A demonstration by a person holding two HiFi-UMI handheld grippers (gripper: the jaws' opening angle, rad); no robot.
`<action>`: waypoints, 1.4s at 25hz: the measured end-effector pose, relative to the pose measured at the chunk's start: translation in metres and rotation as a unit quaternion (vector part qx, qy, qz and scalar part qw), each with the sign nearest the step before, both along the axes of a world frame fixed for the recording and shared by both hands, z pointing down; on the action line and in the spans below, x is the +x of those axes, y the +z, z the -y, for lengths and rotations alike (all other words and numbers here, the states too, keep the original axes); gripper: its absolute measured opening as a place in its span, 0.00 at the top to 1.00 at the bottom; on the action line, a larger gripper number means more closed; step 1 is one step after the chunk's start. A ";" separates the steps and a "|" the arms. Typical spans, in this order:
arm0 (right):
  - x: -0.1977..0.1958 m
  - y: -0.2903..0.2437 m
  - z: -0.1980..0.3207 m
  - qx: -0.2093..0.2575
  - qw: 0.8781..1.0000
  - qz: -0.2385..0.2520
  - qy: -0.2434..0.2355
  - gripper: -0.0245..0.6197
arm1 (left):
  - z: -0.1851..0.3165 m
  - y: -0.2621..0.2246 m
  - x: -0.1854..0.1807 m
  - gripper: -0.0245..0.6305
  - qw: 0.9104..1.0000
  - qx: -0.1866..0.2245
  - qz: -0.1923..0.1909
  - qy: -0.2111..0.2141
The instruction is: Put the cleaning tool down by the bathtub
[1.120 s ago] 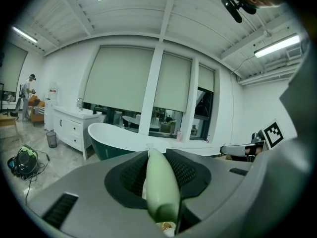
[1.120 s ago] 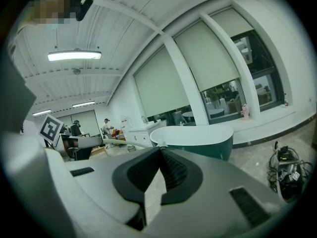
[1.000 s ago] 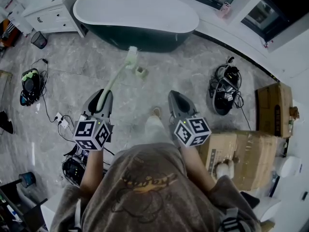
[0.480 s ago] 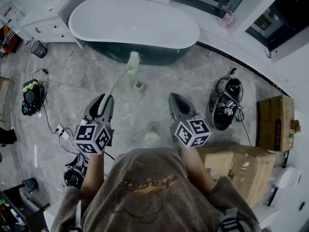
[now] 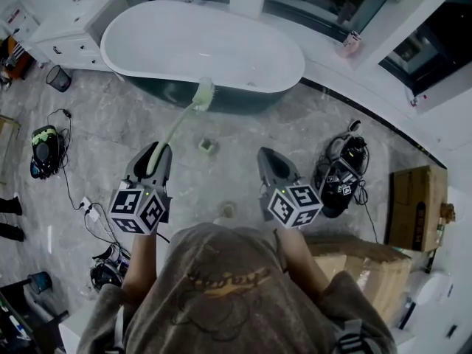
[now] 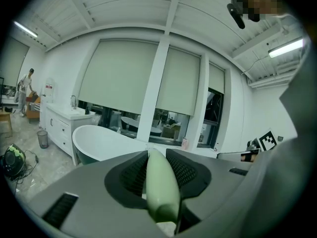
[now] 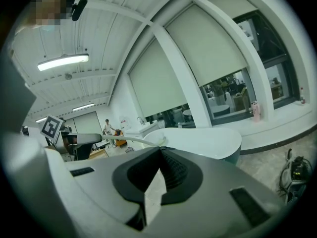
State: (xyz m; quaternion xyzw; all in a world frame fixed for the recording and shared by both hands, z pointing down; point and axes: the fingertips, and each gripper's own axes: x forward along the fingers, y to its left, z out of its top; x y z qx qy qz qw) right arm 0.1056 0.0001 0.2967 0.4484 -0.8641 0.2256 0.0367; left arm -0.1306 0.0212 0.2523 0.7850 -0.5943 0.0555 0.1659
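Observation:
A cleaning brush with a long pale green handle and a bristle head sticks forward from my left gripper, which is shut on the handle's end. The head hovers over the near dark wall of the white bathtub. In the left gripper view the handle lies clamped between the jaws of the left gripper, with the bathtub beyond. My right gripper is level beside it, shut and empty. The right gripper view shows the tub ahead and the brush at left.
A small green object sits on the marble floor before the tub. Cables and gear lie at left and right. Cardboard boxes stand at right. A white cabinet and bin flank the tub's left end.
The person and both grippers have moved forward toward the bathtub. The brush head now reaches the tub's near wall. The grip on the handle is unchanged.

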 end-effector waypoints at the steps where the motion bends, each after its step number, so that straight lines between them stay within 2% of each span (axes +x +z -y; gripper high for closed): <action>1: 0.001 0.000 0.003 0.001 1.000 0.001 -0.001 0.96 | 0.003 -0.001 0.000 0.78 1.000 0.001 -0.002 -0.001; 8: -0.004 -0.002 0.031 0.002 1.000 0.001 -0.001 0.96 | 0.029 -0.009 -0.004 0.78 1.000 0.012 -0.007 0.004; 20: -0.020 -0.016 0.097 0.019 1.000 -0.008 0.021 0.96 | 0.109 -0.029 -0.024 0.78 0.998 0.050 0.002 0.026; 35: -0.040 -0.010 0.143 0.014 0.999 -0.002 0.030 0.96 | 0.166 -0.005 -0.027 0.78 0.999 0.029 0.006 0.039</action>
